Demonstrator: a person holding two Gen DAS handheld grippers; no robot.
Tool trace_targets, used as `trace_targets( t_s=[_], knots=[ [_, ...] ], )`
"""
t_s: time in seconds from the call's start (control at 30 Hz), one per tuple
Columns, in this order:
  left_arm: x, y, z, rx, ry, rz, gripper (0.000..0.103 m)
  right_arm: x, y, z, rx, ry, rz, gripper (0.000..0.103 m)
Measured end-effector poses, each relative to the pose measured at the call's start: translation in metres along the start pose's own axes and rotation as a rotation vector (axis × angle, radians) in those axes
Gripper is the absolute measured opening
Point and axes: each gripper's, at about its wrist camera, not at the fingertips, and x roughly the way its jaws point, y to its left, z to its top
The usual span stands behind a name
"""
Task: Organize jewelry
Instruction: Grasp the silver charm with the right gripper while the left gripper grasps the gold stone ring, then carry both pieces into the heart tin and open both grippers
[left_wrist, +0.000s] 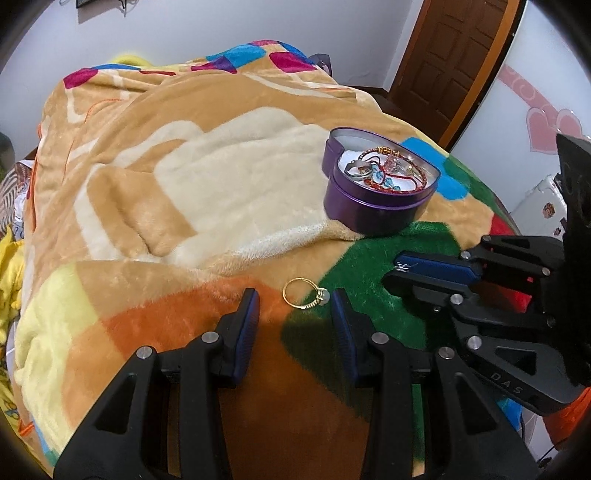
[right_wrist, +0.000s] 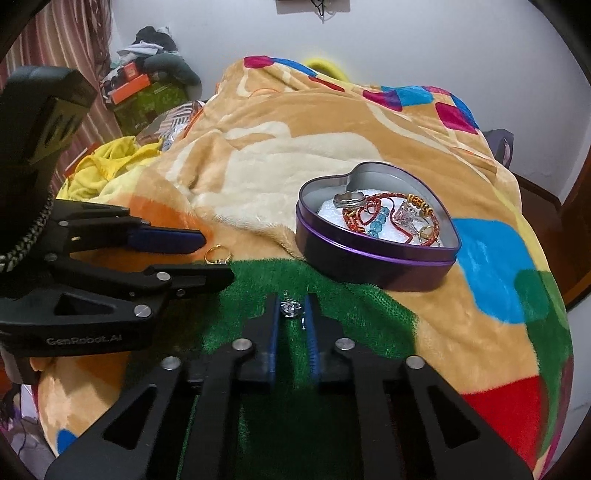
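Note:
A gold ring (left_wrist: 320, 296) with a pale stone lies on the blanket where orange meets green. My left gripper (left_wrist: 294, 295) stands open around it, one blue pad on each side, neither touching. From the right wrist view the same ring (right_wrist: 212, 251) shows between the left gripper's (right_wrist: 218, 256) tips. My right gripper (right_wrist: 291, 314) is shut on a small silver jewel (right_wrist: 290, 308) low over the green patch. The jewel (left_wrist: 403, 266) also shows at the right gripper's (left_wrist: 391, 268) tips. A purple heart-shaped tin (right_wrist: 369, 258) stands open behind, holding red cord bracelets, blue beads and rings.
A plush multicoloured blanket (left_wrist: 221, 184) covers the bed in soft folds. The tin (left_wrist: 369, 210) sits just beyond both grippers. Yellow cloth (right_wrist: 107, 166) and piled boxes (right_wrist: 136, 96) lie off the bed's far side. A wooden door (left_wrist: 454, 55) stands behind.

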Motion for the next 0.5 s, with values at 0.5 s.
trace_targets(
  t_s=[0.5],
  knots=[
    [0.004, -0.004, 0.005, 0.013, -0.002, 0.0, 0.025, -0.014, -0.006, 0.0, 0.025, -0.052, -0.013, 0.01]
  ],
)
